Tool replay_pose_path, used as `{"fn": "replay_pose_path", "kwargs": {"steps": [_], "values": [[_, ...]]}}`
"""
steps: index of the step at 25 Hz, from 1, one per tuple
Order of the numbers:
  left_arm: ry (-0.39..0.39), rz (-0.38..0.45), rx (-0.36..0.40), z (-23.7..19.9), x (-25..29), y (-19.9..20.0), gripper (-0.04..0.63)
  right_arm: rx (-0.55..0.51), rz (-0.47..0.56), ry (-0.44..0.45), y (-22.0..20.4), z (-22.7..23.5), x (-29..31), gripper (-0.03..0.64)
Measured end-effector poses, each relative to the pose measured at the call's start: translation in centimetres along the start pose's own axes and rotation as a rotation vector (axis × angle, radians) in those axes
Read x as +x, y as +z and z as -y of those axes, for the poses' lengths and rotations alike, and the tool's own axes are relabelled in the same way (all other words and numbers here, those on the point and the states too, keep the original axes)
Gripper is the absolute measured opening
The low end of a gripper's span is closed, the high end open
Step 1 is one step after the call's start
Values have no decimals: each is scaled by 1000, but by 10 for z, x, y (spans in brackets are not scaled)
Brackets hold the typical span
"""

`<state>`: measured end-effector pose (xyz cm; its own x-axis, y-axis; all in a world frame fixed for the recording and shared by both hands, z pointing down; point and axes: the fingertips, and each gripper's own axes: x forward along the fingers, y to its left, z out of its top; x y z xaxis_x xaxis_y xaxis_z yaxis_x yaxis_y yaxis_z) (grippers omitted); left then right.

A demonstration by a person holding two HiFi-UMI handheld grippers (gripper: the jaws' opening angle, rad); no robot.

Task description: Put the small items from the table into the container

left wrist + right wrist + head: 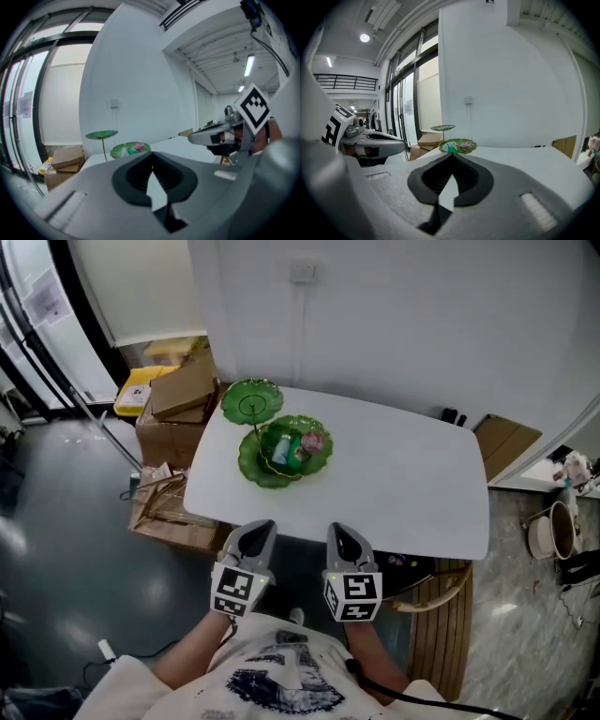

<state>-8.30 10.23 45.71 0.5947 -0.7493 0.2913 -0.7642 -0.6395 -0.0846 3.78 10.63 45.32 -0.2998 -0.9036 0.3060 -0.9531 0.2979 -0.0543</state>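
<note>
Small items (300, 444), green and pink, lie in lower dish of green 2-tier leaf container (251, 468), on far-left part of table (412, 474), close to its left edge. Upper dish (251, 401) reaches toward far-left corner. Wide white surface open to right of container and toward near edge. Left hand-held gripper (259, 529) and right hand-held gripper (339, 531) both clenched empty, side by side just off near edge, well apart from container. Cardboard boxes (178, 395) on floor beside left edge.
</note>
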Motion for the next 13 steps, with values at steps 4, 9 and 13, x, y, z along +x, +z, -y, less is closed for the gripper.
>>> {"fn": "replay_pose_path", "kwargs": {"steps": [4,9,13], "values": [[2,4,3,6,-3,2,-11,3,2,5,-1,-1,-7,-3],[-4,4,5,14,-6,3,-11,12,-2,2,-3,2,-14,-3],[-4,3,6,16,-9,2,-11,18,-2,-1,-4,3,-17,-3]]}}
